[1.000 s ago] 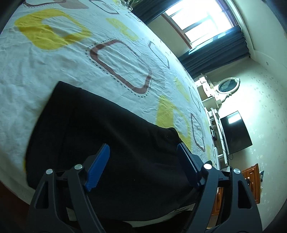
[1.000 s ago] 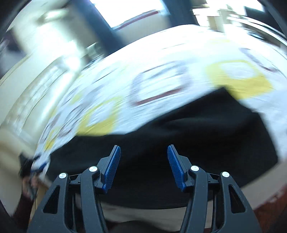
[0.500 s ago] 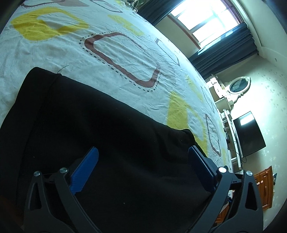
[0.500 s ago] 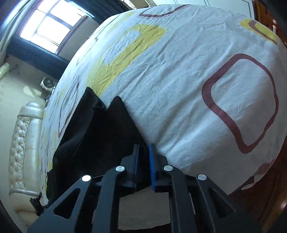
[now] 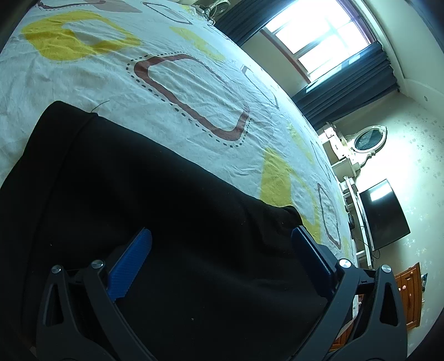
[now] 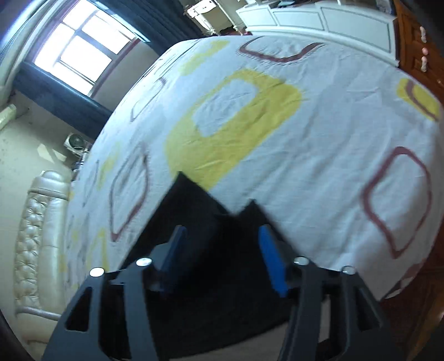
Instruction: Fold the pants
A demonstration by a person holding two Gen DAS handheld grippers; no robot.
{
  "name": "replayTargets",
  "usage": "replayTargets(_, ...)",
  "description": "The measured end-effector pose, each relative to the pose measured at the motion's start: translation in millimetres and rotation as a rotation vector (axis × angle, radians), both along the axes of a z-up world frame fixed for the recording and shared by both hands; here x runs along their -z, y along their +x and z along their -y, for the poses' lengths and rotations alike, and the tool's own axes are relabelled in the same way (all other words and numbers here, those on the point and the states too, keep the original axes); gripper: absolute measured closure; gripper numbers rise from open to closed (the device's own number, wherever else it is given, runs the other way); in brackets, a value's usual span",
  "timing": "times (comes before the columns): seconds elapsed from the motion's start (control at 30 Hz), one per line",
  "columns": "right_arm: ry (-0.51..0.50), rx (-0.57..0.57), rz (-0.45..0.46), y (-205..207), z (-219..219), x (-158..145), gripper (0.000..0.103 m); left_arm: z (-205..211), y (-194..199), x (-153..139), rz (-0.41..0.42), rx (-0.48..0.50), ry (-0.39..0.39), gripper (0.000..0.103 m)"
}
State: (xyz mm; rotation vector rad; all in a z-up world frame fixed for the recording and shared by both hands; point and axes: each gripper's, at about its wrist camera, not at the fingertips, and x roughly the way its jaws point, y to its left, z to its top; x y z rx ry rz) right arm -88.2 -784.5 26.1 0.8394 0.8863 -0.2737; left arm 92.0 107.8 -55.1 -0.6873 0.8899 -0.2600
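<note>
Black pants point(image 5: 166, 211) lie folded flat on the patterned bed sheet point(image 5: 194, 91), close to the near edge. My left gripper point(image 5: 222, 247) hovers just over them, wide open, with its blue pads apart and nothing pinched. In the right wrist view the pants point(image 6: 211, 283) show two pointed corners toward the sheet point(image 6: 305, 144). My right gripper point(image 6: 222, 252) sits over that end and its jaws are opening. Dark cloth lies beneath and between the fingers, but the pads do not press on it.
The bed's near edge runs just below both grippers. A padded headboard point(image 6: 41, 236) is at the left of the right wrist view, with a white footboard point(image 6: 319, 25) and a wooden cabinet point(image 6: 416, 41) beyond. A window point(image 5: 319, 36) and a TV point(image 5: 385, 216) stand past the bed.
The left gripper opened wider and sank closer to the pants, then held still. The right gripper swung to the pants' end, shut there, and now stands apart again, its view rolled.
</note>
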Motion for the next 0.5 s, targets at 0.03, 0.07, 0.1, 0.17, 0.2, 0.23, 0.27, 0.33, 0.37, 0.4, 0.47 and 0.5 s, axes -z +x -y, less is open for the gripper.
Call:
replayTargets(0.03, 0.030, -0.015, -0.007, 18, -7, -1, 0.043, 0, 0, 0, 0.000, 0.000, 0.001, 0.002)
replayTargets(0.07, 0.049, -0.032, -0.035, 44, -16, -1, 0.043, 0, 0, 0, 0.000, 0.000, 0.001, 0.002)
replayTargets(0.1, 0.046, -0.036, -0.065, 62, -22, -1, 0.043, 0, 0, 0, -0.001, 0.000, 0.004, 0.002)
replayTargets(0.17, 0.039, -0.026, -0.134, 98, -31, 4, 0.050, 0, 1, 0, -0.002, 0.002, 0.009, 0.002)
replayTargets(0.2, 0.047, -0.027, -0.169, 114, -35, 9, 0.051, 0, 1, 0, -0.003, 0.003, 0.013, 0.002)
replayTargets(0.23, 0.045, -0.020, -0.209, 125, -38, 13, 0.052, 1, 1, 0, -0.003, 0.004, 0.015, 0.002)
replayTargets(0.27, 0.036, -0.011, -0.251, 139, -43, 18, 0.052, 0, 1, 0, -0.004, 0.005, 0.017, 0.002)
replayTargets(0.33, -0.005, -0.004, -0.340, 160, -53, 27, 0.052, 1, 2, 0, -0.007, 0.007, 0.023, 0.002)
replayTargets(0.37, -0.018, 0.009, -0.381, 166, -55, 34, 0.052, 2, 2, 0, -0.008, 0.008, 0.027, 0.002)
replayTargets(0.4, -0.027, 0.017, -0.417, 173, -57, 41, 0.052, 2, 2, 0, -0.008, 0.010, 0.031, 0.002)
replayTargets(0.47, -0.061, 0.021, -0.494, 183, -60, 57, 0.052, 2, 2, 0, -0.008, 0.010, 0.031, 0.002)
replayTargets(0.5, -0.078, 0.025, -0.508, 180, -62, 59, 0.054, 2, 2, 0, -0.008, 0.011, 0.030, 0.002)
